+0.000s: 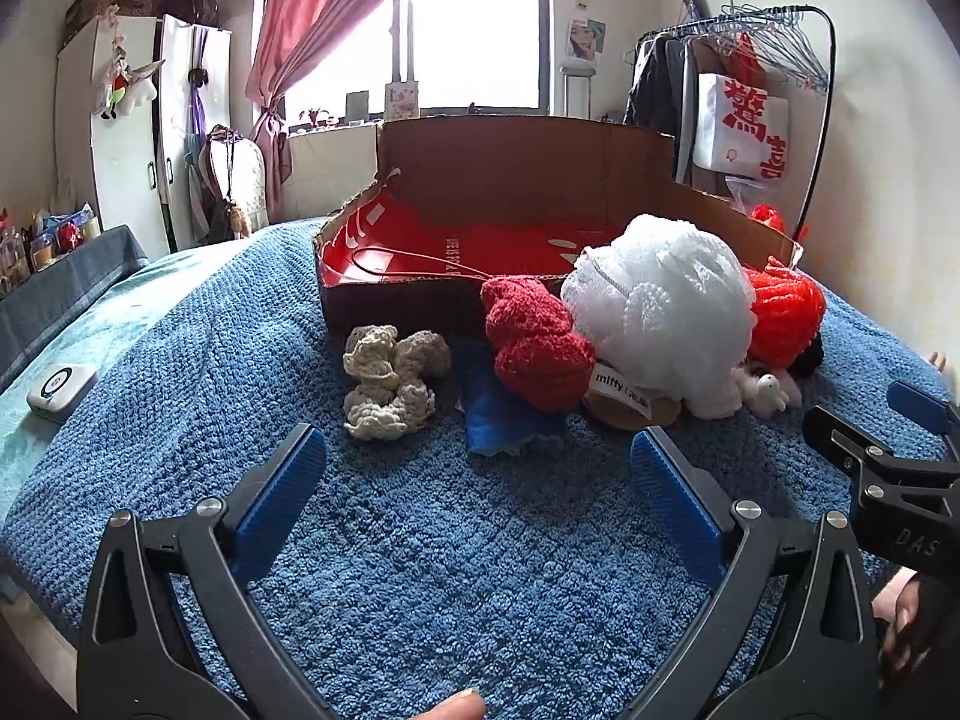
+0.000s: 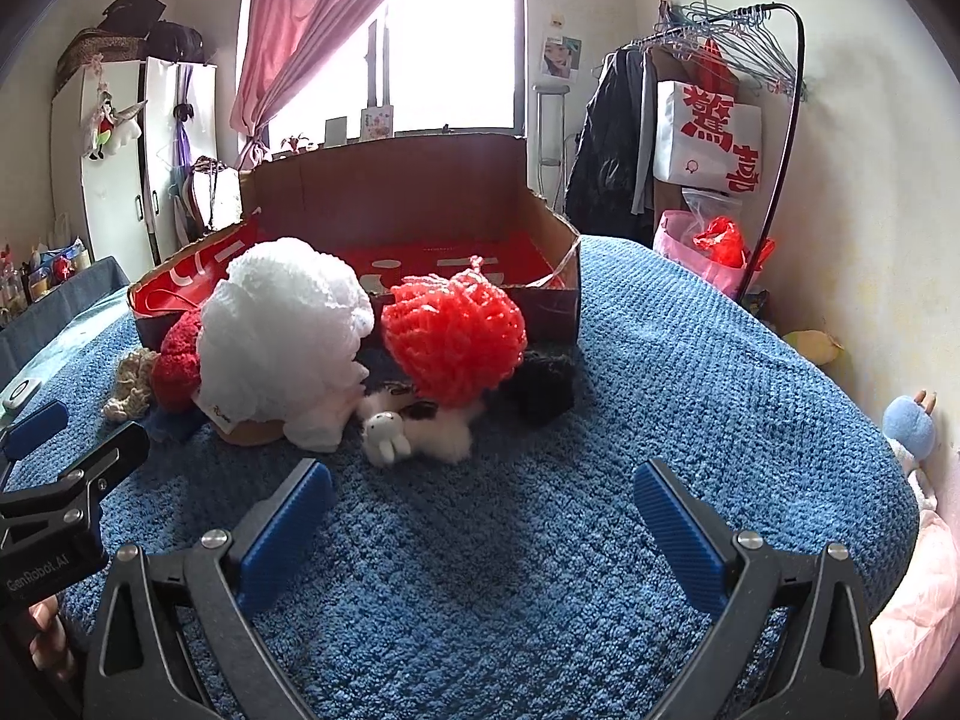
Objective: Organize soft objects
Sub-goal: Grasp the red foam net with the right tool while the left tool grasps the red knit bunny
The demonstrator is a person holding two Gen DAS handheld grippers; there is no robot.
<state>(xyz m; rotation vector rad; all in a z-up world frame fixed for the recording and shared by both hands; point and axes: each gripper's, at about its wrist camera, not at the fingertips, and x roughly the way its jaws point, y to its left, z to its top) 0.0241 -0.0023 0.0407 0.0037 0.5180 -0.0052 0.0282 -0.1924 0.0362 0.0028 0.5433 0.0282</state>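
Observation:
A heap of soft things lies on the blue bedspread in front of an open cardboard box (image 1: 510, 180) (image 2: 390, 192) with a red inside. From left: a cream knit piece (image 1: 390, 381), a blue cloth (image 1: 504, 420), a dark red fuzzy bundle (image 1: 537, 342) (image 2: 177, 360), a white mesh puff (image 1: 666, 300) (image 2: 282, 330), a bright red mesh puff (image 1: 783, 315) (image 2: 453, 336), a small white bunny toy (image 2: 387, 435) (image 1: 771, 393) and a black fuzzy item (image 2: 543, 390). My left gripper (image 1: 477, 468) stands open short of the blue cloth. My right gripper (image 2: 483, 495) stands open short of the bunny, holding nothing.
A small white device (image 1: 60, 390) lies at the bed's left edge. A clothes rack (image 2: 720, 120) with a white bag stands at the right, a white wardrobe (image 1: 120, 132) at the left. A blue plush (image 2: 909, 426) lies by the right wall. Bare bedspread (image 2: 690, 360) extends right of the box.

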